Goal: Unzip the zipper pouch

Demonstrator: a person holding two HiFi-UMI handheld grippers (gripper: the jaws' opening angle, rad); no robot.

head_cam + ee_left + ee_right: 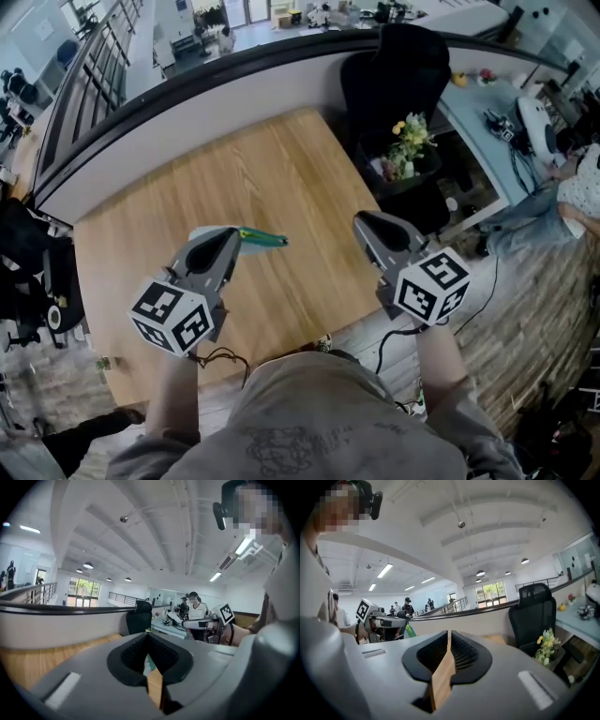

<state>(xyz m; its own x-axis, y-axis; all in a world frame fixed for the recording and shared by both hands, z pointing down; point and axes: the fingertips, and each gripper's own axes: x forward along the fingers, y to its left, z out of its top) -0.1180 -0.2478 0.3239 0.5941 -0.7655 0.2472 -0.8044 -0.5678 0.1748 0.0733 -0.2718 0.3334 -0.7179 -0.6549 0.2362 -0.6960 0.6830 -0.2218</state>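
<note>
The zipper pouch, green with a pale part, lies on the wooden table. My left gripper hangs over its near end and hides part of it. In the left gripper view the jaws of the left gripper are shut, and a strip of pouch shows below through the slit behind the tips; no grip on it shows. The right gripper is shut and empty off the table's right edge, apart from the pouch. The right gripper view shows the right gripper closed, with the pouch beside the left gripper.
A black office chair and a black bin with yellow flowers stand just right of the table. A curved dark-topped wall borders the far side. A desk with equipment and a seated person are at the far right.
</note>
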